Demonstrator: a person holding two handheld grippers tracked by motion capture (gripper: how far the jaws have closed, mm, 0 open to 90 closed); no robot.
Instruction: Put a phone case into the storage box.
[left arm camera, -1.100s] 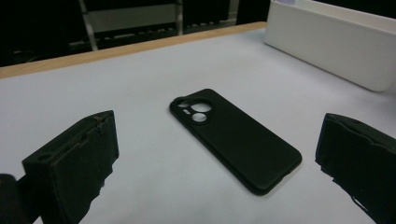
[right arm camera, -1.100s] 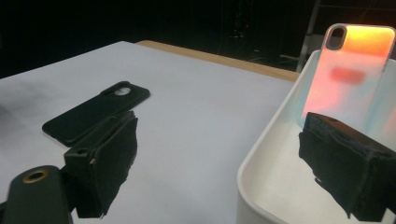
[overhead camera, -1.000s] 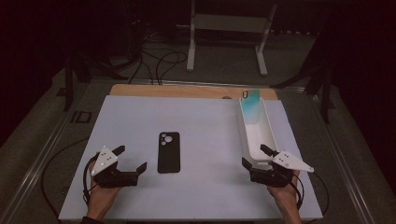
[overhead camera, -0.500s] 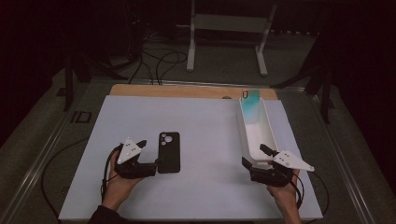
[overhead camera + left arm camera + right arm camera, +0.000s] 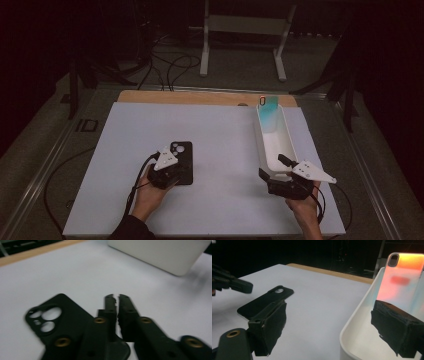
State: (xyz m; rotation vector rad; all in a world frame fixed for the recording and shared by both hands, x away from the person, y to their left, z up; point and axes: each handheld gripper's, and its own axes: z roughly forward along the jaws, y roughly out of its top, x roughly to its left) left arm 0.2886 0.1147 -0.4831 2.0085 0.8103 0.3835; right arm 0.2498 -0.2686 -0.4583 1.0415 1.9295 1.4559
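A black phone case (image 5: pixel 183 151) (image 5: pixel 62 320) (image 5: pixel 264 302) lies flat on the white mat, camera holes away from me. My left gripper (image 5: pixel 179 170) (image 5: pixel 117 297) rests over the case's near end. Its jaws have just been closing and now stand shut, with nothing between them. My right gripper (image 5: pixel 274 167) (image 5: pixel 332 315) is open at the near end of a long white tray (image 5: pixel 264 145) (image 5: pixel 357 315). One jaw is outside the tray wall and one inside. An iridescent phone case (image 5: pixel 270 110) (image 5: pixel 404 277) leans upright at the tray's far end.
The white mat (image 5: pixel 225 130) covers a wooden board (image 5: pixel 200 97) whose far edge shows. A white metal stand (image 5: pixel 245 30) and cables (image 5: pixel 170 60) sit on the floor beyond the table. A small dark item (image 5: pixel 87 125) lies off the mat's left edge.
My left gripper has moved right from the mat's left side onto the black case, and its jaws have gone from wide apart to shut. The right gripper has stayed at the tray.
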